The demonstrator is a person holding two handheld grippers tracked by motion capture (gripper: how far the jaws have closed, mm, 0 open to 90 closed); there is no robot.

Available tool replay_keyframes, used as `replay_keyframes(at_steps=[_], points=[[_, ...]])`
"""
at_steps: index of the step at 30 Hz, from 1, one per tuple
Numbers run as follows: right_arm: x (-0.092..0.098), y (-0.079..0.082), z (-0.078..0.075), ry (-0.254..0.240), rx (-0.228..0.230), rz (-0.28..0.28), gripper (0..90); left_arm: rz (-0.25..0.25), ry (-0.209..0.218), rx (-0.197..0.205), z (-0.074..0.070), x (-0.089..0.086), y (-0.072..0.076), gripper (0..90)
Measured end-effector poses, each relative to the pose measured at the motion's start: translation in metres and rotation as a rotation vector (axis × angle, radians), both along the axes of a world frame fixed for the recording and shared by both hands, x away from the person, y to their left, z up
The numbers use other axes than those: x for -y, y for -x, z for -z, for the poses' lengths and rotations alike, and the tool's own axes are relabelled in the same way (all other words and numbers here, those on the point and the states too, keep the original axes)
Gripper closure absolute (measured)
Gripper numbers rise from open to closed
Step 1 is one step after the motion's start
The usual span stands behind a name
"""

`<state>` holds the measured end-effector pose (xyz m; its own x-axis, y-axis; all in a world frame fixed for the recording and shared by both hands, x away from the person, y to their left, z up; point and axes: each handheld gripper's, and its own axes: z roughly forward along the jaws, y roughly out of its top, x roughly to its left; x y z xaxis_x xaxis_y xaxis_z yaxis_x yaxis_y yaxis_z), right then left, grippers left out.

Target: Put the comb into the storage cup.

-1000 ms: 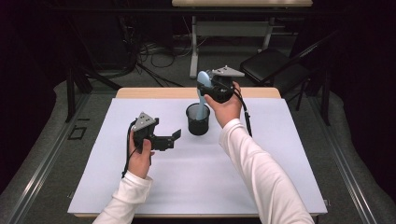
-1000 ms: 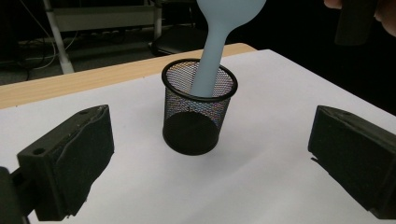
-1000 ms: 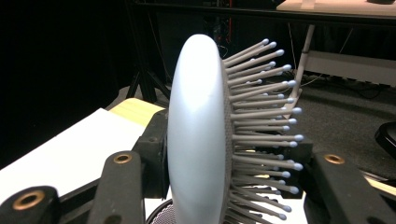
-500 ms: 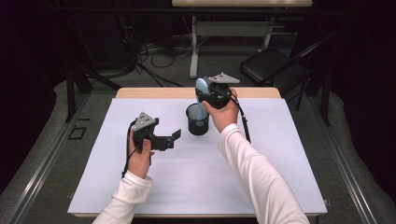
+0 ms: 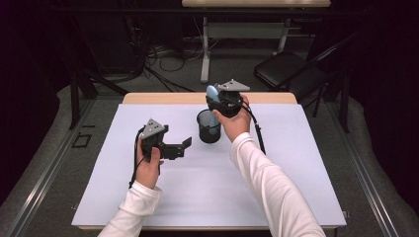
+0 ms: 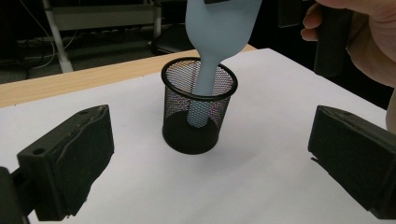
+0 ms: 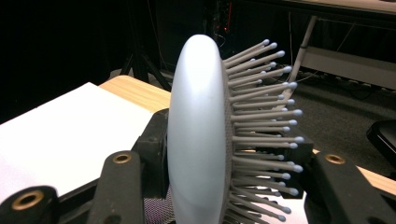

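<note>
Pale blue hairbrush (image 6: 219,28) held handle-down in a black wire-mesh cup (image 6: 200,109).
The right gripper (image 5: 223,101) clamps the smooth oval brush head, ball-tipped bristles (image 7: 261,126) jutting sideways; the cylindrical cup stands directly beneath it on the matte white mat (image 5: 197,182). The left gripper (image 5: 184,147), jaws spread and empty, faces the cup.

Surface: wooden table (image 5: 163,98) | cover: white sheet (image 5: 207,192) over most of top | on sheet: black mesh cup (image 5: 209,126), upright, just beyond left gripper (image 5: 182,147), below right gripper (image 5: 217,101)
</note>
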<state>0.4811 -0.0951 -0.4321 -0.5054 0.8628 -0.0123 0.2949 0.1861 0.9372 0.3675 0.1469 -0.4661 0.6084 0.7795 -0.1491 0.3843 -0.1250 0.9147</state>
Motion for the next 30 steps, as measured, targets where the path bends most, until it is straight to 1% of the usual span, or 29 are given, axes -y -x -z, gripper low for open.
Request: replay_keyframes(at_steps=[3, 6, 8, 14, 19, 25, 30], points=[[-0.0005, -0.0004, 0.0023, 0.005, -0.002, -0.002, 48.0, 0.001, -0.001, 0.000, 0.0001, 0.0000, 0.0000, 0.8], [0.0003, -0.0007, 0.0057, -0.003, -0.006, 0.002, 48.0, 0.001, 0.000, -0.001, 0.0005, -0.0002, -0.0004, 0.8], [0.0013, -0.0006, 0.0069, -0.013, 0.000, 0.005, 47.8, 0.002, -0.001, -0.002, 0.0007, -0.0002, -0.0005, 0.8], [0.0021, -0.0004, 0.0060, -0.007, -0.004, 0.006, 46.5, 0.002, -0.004, -0.003, 0.0011, 0.0012, -0.0005, 0.8], [0.0025, -0.0003, 0.0059, -0.011, -0.009, 0.005, 45.0, 0.004, -0.004, -0.003, 0.0013, 0.0017, -0.0005, 0.8], [0.0011, -0.0001, 0.0047, -0.015, -0.002, 0.005, 43.2, 0.000, -0.002, -0.002, 0.0010, 0.0012, -0.0003, 0.8], [0.0007, -0.0003, 0.0053, -0.004, -0.005, 0.008, 41.5, 0.000, -0.002, -0.001, 0.0009, 0.0010, -0.0003, 0.8]])
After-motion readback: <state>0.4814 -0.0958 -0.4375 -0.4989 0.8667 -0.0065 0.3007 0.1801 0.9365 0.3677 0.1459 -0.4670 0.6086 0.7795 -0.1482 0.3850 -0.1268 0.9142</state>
